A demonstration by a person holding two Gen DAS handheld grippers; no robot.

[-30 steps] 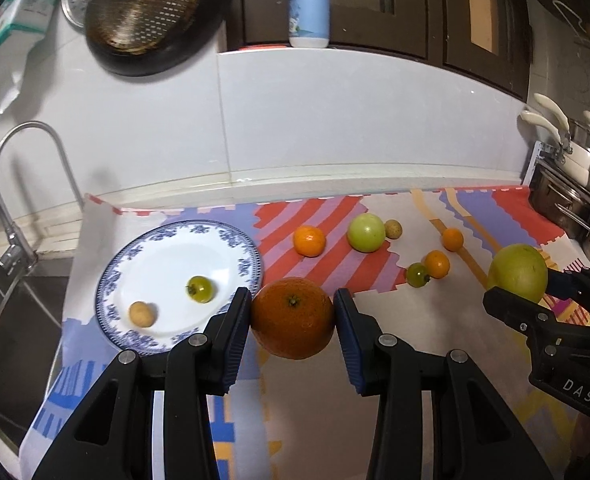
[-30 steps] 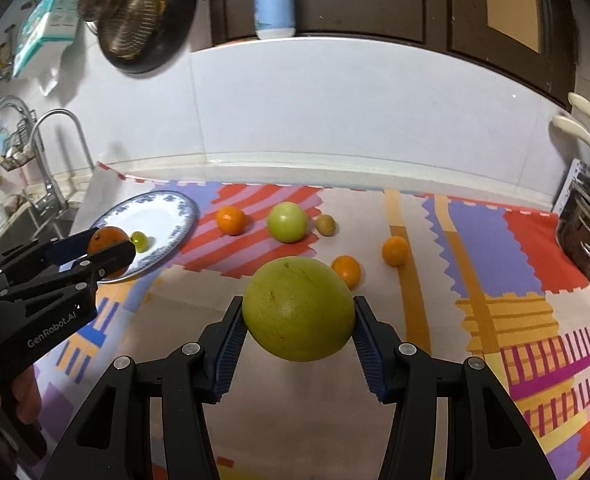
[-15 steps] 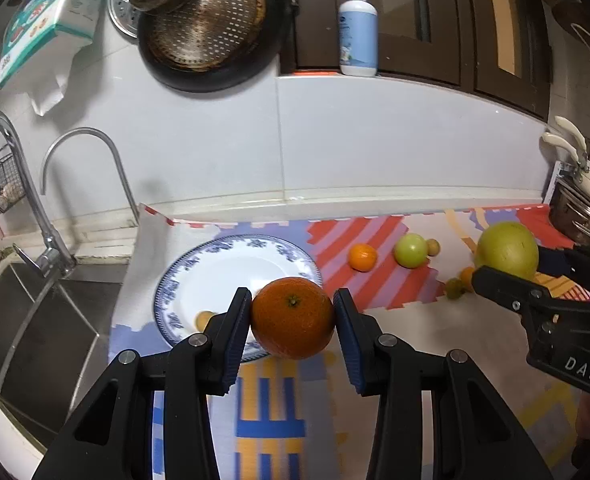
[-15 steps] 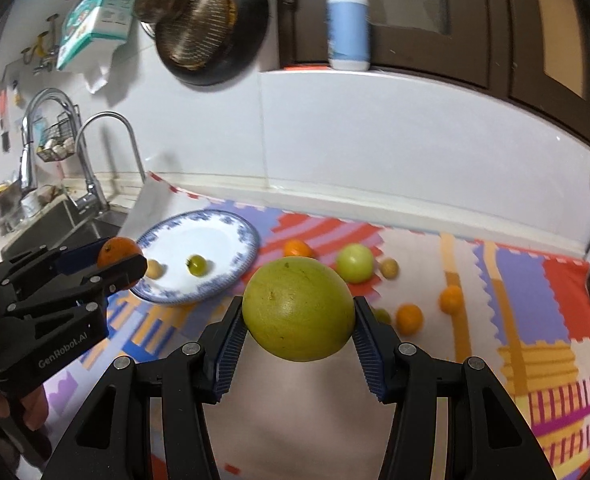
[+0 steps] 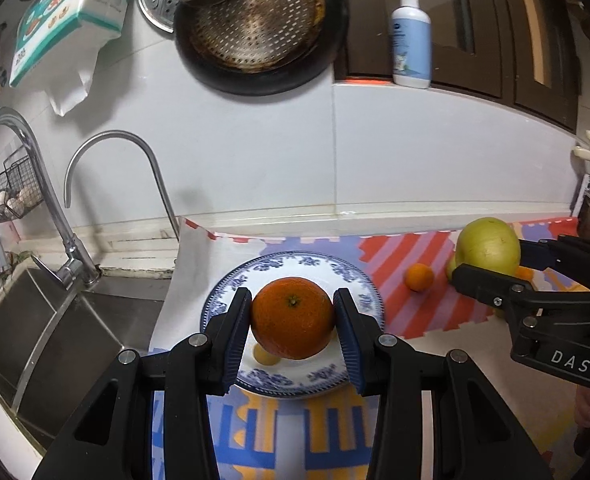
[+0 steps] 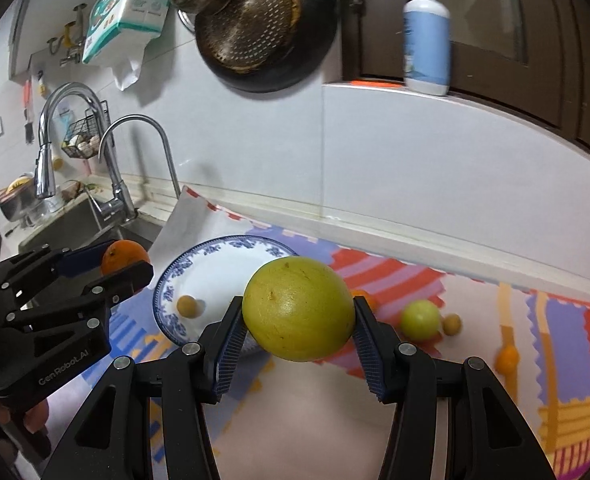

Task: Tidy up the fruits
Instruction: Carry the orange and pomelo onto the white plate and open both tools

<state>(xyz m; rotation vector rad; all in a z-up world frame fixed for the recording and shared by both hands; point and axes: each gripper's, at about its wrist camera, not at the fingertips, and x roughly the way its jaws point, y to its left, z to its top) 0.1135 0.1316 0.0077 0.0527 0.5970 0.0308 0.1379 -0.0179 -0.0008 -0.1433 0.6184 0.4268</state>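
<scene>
Two grippers each carry fruit: the left gripper [image 5: 293, 320] is clamped on an orange [image 5: 292, 318] above the blue-rimmed plate [image 5: 359, 286], the right gripper [image 6: 298, 316] on a yellow-green fruit [image 6: 298, 314] nearby. Best lowered gently, clear of the small fruit [image 5: 265, 355] underneath.

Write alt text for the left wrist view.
The left gripper holds a large orange above a blue-rimmed plate holding a small yellow fruit. At right, the right gripper holds a yellow-green fruit.
</scene>
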